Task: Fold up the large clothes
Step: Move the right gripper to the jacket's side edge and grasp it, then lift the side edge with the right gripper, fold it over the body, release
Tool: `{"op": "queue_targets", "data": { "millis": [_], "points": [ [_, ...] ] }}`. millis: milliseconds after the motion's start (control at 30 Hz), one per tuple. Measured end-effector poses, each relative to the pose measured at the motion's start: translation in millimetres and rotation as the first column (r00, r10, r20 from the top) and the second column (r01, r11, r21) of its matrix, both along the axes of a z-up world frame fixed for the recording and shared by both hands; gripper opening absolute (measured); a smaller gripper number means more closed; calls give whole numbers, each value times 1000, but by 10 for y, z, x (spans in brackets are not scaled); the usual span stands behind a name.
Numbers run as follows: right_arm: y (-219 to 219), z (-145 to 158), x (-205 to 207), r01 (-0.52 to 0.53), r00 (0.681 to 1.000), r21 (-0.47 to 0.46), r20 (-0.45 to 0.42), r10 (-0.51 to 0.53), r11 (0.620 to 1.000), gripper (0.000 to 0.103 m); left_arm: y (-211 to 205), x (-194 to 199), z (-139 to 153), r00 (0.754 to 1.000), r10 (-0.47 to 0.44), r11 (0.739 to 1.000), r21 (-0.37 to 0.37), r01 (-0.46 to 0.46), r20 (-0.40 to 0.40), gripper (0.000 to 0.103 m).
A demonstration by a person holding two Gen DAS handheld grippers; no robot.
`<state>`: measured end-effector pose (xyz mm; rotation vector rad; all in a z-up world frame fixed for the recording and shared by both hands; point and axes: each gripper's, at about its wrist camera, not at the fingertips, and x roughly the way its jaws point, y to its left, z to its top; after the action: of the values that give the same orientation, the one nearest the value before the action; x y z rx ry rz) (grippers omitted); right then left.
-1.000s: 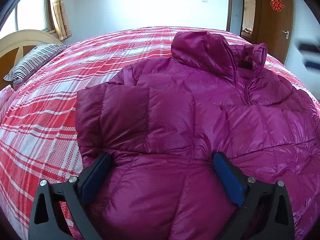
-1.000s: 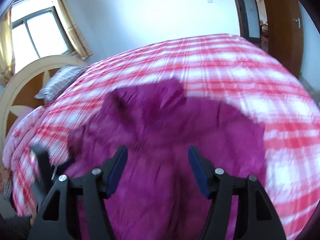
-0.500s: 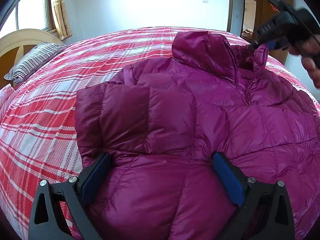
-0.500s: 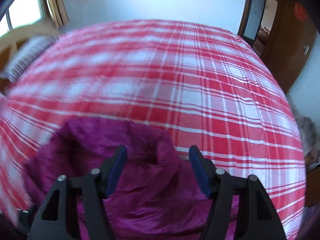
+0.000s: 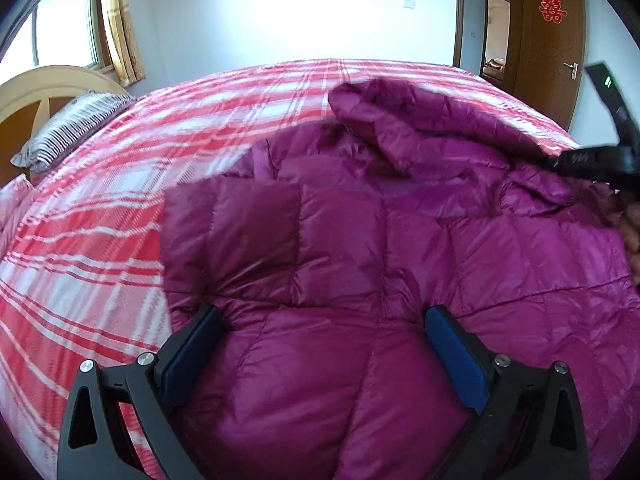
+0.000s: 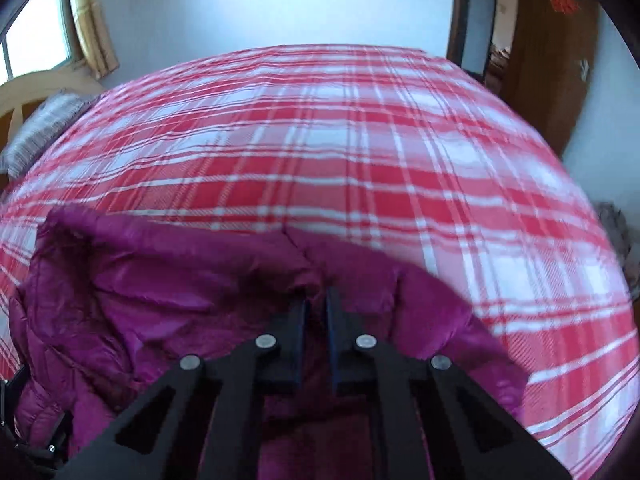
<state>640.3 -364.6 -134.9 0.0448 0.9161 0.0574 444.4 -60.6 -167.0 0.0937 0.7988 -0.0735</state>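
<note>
A magenta puffer jacket (image 5: 360, 248) lies spread on the red plaid bed cover (image 5: 120, 200). My left gripper (image 5: 320, 324) hangs open over the jacket's lower part, with its blue pads wide apart and nothing pinched. In the right wrist view my right gripper (image 6: 316, 308) is shut on the jacket's collar (image 6: 304, 268), and purple fabric shows in the thin slit between the pads. That gripper (image 5: 592, 160) also appears at the right edge of the left wrist view, down on the collar, with part of a hand (image 5: 632, 236) behind it.
Plaid bed cover (image 6: 320, 140) stretches far beyond the collar. A striped pillow (image 5: 72, 132) and a curved wooden headboard (image 5: 40, 88) lie at the far left, under a curtained window (image 5: 60, 28). A brown door (image 5: 548, 40) stands at the back right.
My right gripper has dropped onto the collar and its jaws have gone from wide apart to shut on the fabric. The collar has flattened and shifted. My left gripper has stayed in place, open.
</note>
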Motion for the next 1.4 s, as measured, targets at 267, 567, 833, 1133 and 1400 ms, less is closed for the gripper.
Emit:
{"op": "queue_targets", "data": {
  "millis": [267,567,833,1133,1400],
  "points": [
    [-91,-137,-17,28,998,104,48,-33,994,11,-87,266,989,982,-63,993,-85,79,176,102],
    [-67,87,-68,4,993,60,121,-11,998,10,-203,1062,43,994,-11,1000,-1,11,-109,52],
    [-143,-145,58,45,996,15,74,-46,999,8,-199,775,310,999,-50,998,-35,49,-20,52],
    [-288,-182,26,51,994,131,85,-62,990,9,-229,1263,997,982,-10,1000,-16,13,190,84],
    [-384,-184,-8,59,991,210,103,-82,976,8,-389,1271,176,998,-52,975,219,43,36,84]
  ]
}}
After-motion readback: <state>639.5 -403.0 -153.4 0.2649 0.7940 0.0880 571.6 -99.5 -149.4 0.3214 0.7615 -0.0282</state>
